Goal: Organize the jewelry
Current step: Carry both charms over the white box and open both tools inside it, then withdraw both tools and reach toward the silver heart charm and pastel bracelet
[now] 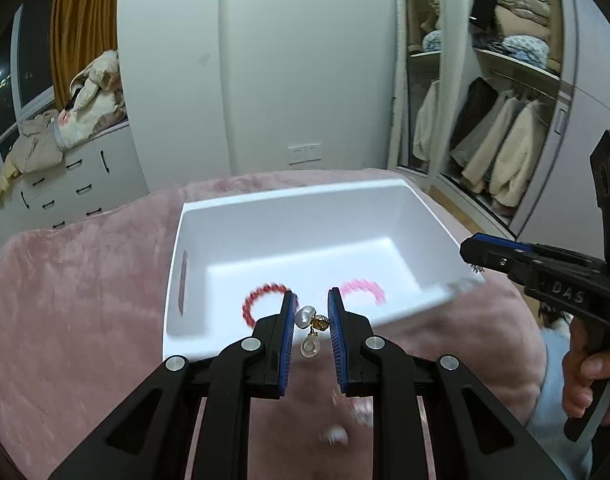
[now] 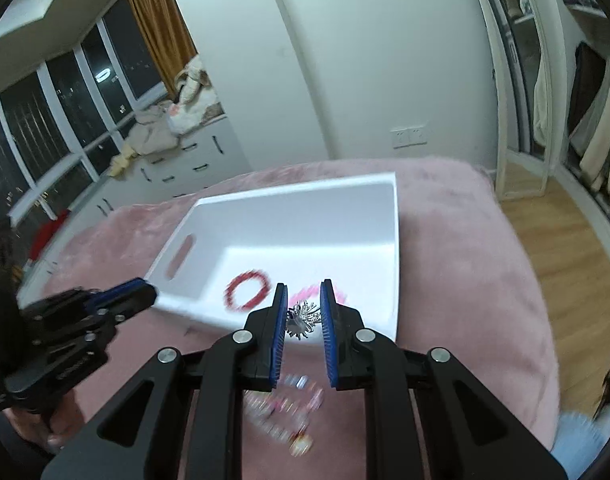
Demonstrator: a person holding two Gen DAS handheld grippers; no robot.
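Observation:
A white bin [image 1: 233,216] [image 2: 397,240] sits on a pink plush blanket [image 1: 77,304] [image 2: 457,248]. Inside lie a red bead bracelet [image 1: 261,296] [image 2: 245,286] and a pink bead bracelet [image 1: 365,288] [image 2: 305,292]. My left gripper [image 1: 311,312] is shut on a pearl and gold earring [image 1: 311,330], held just above the bin's near rim. My right gripper [image 2: 303,308] is shut on a silver spiky brooch [image 2: 303,320], also over the near rim. Each gripper shows in the other's view: the right [image 1: 471,250], the left [image 2: 145,288].
More loose jewelry [image 2: 289,412] [image 1: 345,424] lies blurred on the blanket below the grippers. A white dresser with piled clothes [image 1: 65,160] stands at the left, an open wardrobe [image 1: 505,120] and mirror at the right, wood floor [image 2: 565,240] beyond the bed.

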